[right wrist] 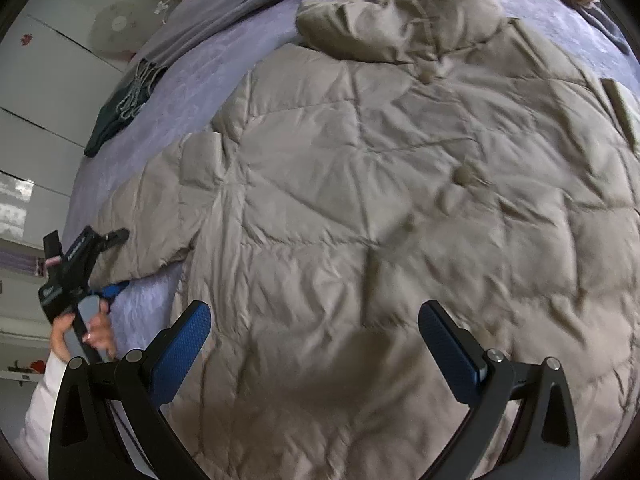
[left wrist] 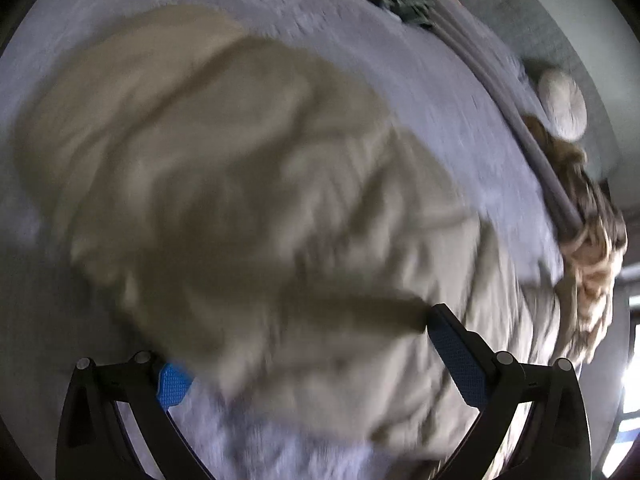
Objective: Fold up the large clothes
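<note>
1. Coat (right wrist: 400, 208), a beige quilted one, lies spread across the purple bed (right wrist: 192, 76); no fold shows yet.
2. Right hand-held gripper (right wrist: 314, 344) hovers over the coat's lower part, jaws apart, holding nothing.
3. Left hand-held gripper (left wrist: 304, 344) gapes at the coat's sleeve; whether it grips is unclear.
4. Bare bed flanks the sleeve.

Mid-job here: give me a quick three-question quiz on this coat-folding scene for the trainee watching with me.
1. True or false: the right gripper is clamped on the beige quilted coat.
2. Which part of the coat lies nearest the left gripper in the right wrist view? A) collar B) sleeve end C) pocket flap
3. Fill in: the coat lies spread on a ____ bedspread.

Key
1. False: its jaws stand wide apart above the coat.
2. B: the sleeve end.
3. Purple.
</note>
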`<move>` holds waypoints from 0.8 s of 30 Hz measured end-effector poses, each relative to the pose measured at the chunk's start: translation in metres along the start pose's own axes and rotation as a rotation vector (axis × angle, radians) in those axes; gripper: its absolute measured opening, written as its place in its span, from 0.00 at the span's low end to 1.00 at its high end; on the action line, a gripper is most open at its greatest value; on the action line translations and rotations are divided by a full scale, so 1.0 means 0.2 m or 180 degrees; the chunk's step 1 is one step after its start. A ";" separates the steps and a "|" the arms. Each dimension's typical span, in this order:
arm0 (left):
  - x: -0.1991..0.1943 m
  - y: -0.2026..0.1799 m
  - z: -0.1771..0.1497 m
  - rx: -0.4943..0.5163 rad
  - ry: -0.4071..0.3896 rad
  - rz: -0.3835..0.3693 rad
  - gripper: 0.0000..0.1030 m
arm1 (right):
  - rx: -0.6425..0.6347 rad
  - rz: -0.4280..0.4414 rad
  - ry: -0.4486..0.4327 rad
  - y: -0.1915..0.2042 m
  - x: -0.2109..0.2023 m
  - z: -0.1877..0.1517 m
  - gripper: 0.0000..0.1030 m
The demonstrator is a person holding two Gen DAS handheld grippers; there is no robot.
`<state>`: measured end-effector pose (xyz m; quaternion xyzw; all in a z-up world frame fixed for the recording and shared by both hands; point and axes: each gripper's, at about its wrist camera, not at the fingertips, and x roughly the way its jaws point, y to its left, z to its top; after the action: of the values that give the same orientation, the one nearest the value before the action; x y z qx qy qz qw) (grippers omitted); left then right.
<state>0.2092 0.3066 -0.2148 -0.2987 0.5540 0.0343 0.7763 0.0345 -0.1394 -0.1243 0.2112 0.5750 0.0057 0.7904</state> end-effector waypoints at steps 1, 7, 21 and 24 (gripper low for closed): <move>0.02 -0.01 0.03 -0.0013 -0.0058 0.0028 1.00 | -0.0005 0.0027 -0.0012 0.01 0.01 0.01 1.00; -0.01 -0.14 0.11 0.0330 -0.0538 0.0326 0.58 | -0.0062 0.0330 -0.0076 0.15 0.11 0.12 1.00; -0.54 -0.73 -0.14 0.1875 -0.1052 -0.0238 0.13 | 0.0259 0.1194 0.0182 0.37 0.54 0.27 0.14; -0.57 -0.93 -0.28 0.2182 -0.0934 -0.0534 0.13 | 0.0264 0.1281 0.0423 0.38 0.67 0.25 0.11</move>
<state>0.1902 0.1577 -0.0467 -0.0580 0.3899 -0.1742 0.9024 0.1432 -0.0519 -0.2082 0.3533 0.5718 0.1536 0.7243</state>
